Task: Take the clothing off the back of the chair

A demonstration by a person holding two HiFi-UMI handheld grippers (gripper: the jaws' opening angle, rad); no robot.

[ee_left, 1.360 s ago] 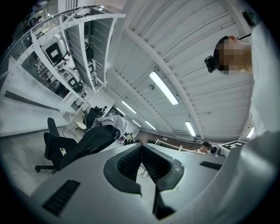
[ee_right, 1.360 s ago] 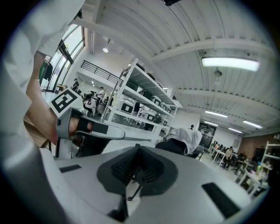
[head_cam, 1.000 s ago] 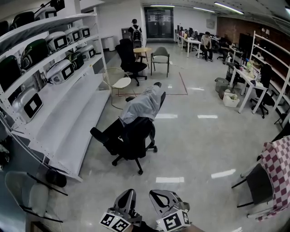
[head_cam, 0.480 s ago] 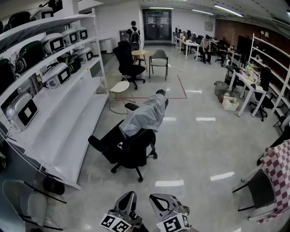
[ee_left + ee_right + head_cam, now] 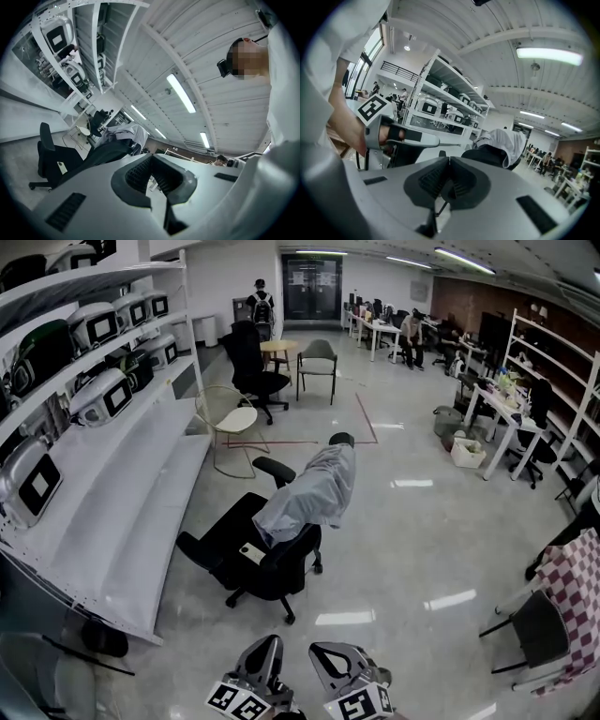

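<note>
White shelving [image 5: 141, 474] lines the left wall. Right of it, a black office chair [image 5: 253, 563] stands on the glossy floor with the grey garment [image 5: 314, 493] draped over its backrest. At the bottom edge, well short of the chair, the left gripper [image 5: 265, 657] and right gripper [image 5: 330, 659] sit side by side, each with its jaws together and nothing between them. A checked cloth [image 5: 574, 577] hangs far right.

A glossy pale floor [image 5: 403, 545] was seen, on which a black office chair [image 5: 225, 542], draped over its backrest with a grey garment [image 5: 314, 493], was stood beside white shelving [image 5: 122, 507], and a second chair [image 5: 539, 629] bearing checked cloth [image 5: 574, 582] was placed well apart.
</note>
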